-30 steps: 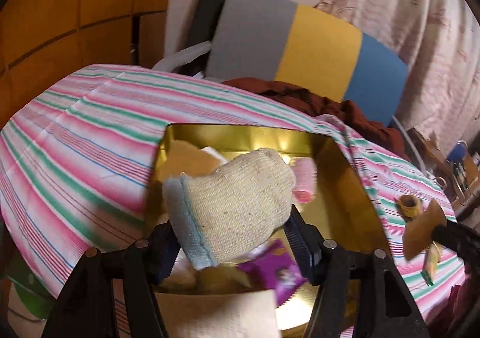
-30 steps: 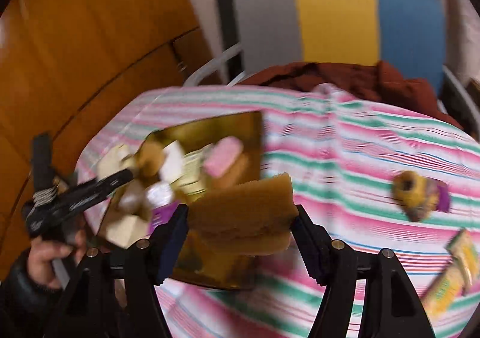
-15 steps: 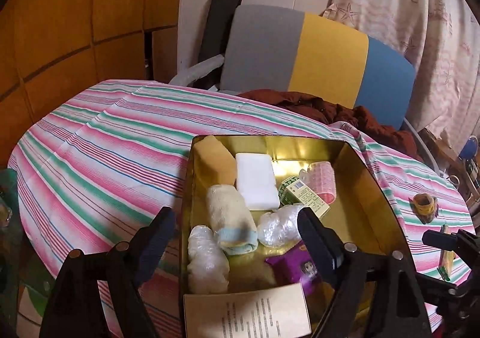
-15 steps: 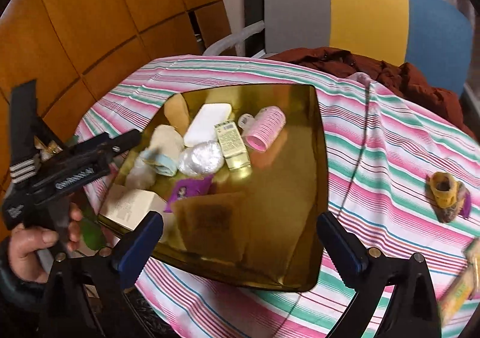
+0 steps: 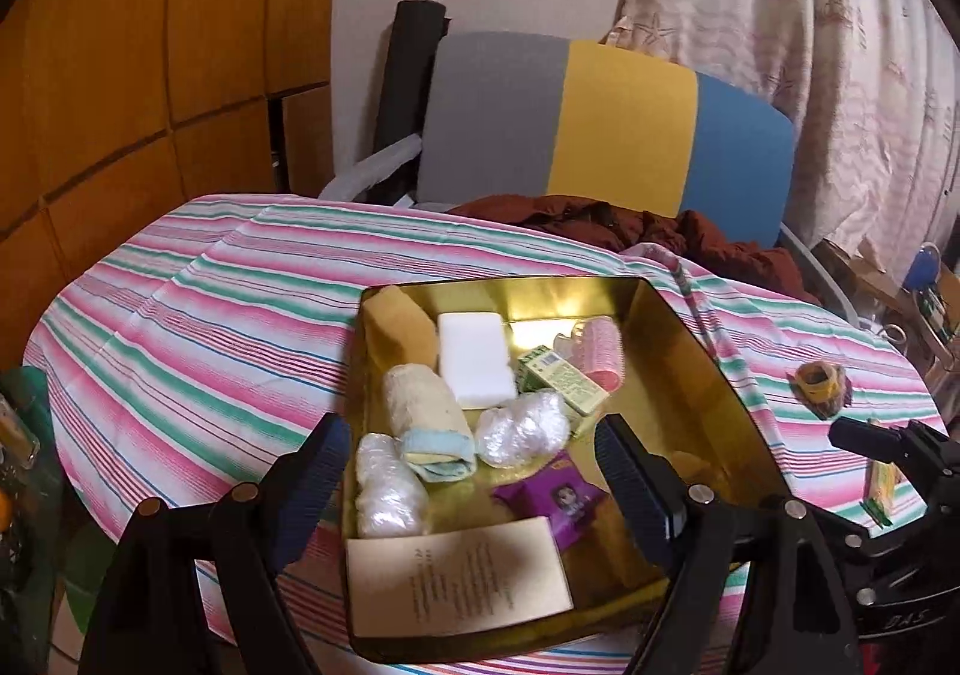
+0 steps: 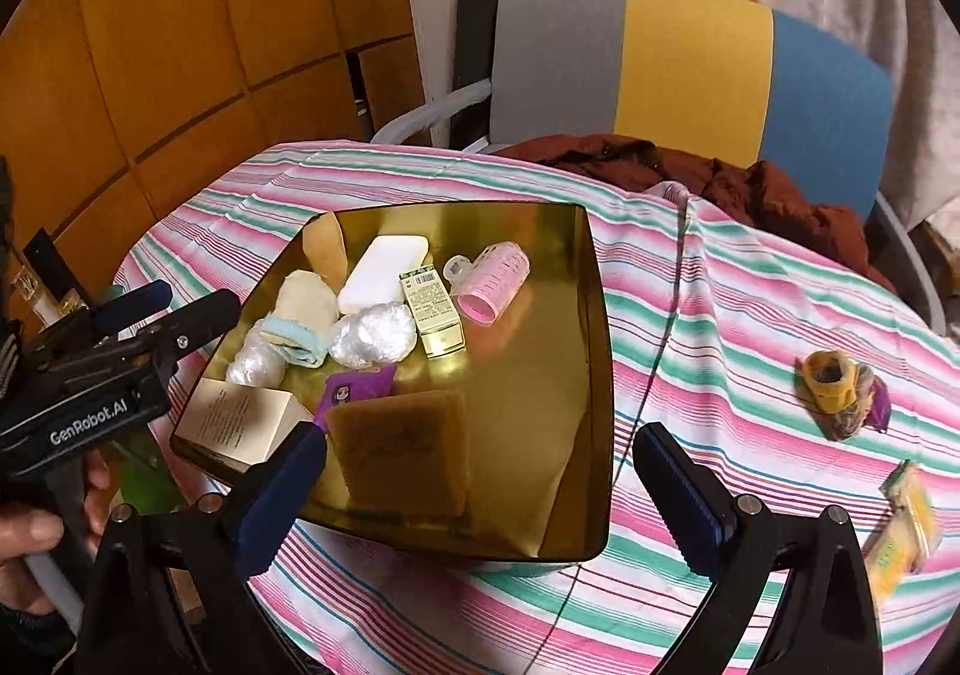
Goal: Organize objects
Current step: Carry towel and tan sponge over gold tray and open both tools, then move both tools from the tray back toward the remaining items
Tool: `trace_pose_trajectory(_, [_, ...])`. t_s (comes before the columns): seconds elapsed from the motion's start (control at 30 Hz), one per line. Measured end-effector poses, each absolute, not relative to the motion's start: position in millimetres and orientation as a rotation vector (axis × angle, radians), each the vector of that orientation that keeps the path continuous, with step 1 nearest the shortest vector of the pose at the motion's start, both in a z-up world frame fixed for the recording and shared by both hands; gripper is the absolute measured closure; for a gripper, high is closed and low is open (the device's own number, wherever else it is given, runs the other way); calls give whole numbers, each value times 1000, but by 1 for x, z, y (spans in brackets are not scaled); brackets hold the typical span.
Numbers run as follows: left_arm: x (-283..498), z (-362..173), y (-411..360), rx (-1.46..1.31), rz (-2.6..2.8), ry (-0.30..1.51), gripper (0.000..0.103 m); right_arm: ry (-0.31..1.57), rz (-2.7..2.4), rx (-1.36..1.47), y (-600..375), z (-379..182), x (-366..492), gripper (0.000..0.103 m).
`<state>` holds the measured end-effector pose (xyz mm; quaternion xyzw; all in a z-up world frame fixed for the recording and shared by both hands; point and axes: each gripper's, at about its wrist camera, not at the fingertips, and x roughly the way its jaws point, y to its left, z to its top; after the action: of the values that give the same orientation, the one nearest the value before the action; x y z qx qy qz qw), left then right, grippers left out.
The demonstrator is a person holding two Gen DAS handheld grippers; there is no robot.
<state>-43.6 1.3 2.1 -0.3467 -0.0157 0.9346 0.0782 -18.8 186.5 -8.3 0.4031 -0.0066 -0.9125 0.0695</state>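
Note:
A gold tray [image 5: 705,357] [image 6: 591,327] sits on the striped tablecloth. In it lie a rolled cream and blue cloth [image 5: 429,426] [image 6: 306,315], a brown sponge [image 6: 399,450], a white bar [image 5: 474,357], a pink roller [image 6: 495,282], a green carton [image 6: 433,309], plastic-wrapped lumps and a beige box [image 5: 456,576]. My left gripper [image 5: 468,474] hovers open over the tray's near left part, holding nothing. My right gripper [image 6: 480,474] is open above the near edge of the tray, just behind the sponge, also holding nothing.
On the cloth right of the tray lie a yellow and purple bundle [image 6: 840,393] and a yellow-green packet [image 6: 906,531]. A brown garment [image 6: 690,171] and a grey, yellow and blue chair back [image 6: 690,63] are behind the table. A hand [image 6: 36,531] holds the left gripper.
The left gripper opened and let the rolled cloth into the tray; the right gripper opened and left the brown sponge in the tray. Both pulled back and up.

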Motion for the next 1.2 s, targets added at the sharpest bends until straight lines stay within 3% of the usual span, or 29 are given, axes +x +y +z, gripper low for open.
trace_pose_trajectory(0.97, [-31, -14, 42, -1076, 2696, 104, 18, -96, -2915, 1233, 242, -15, -12, 0])
trace_pose_trajectory(1.2, [-34, -13, 41, -1074, 2679, 58, 18, -156, -2955, 1307, 281, -20, -15, 0])
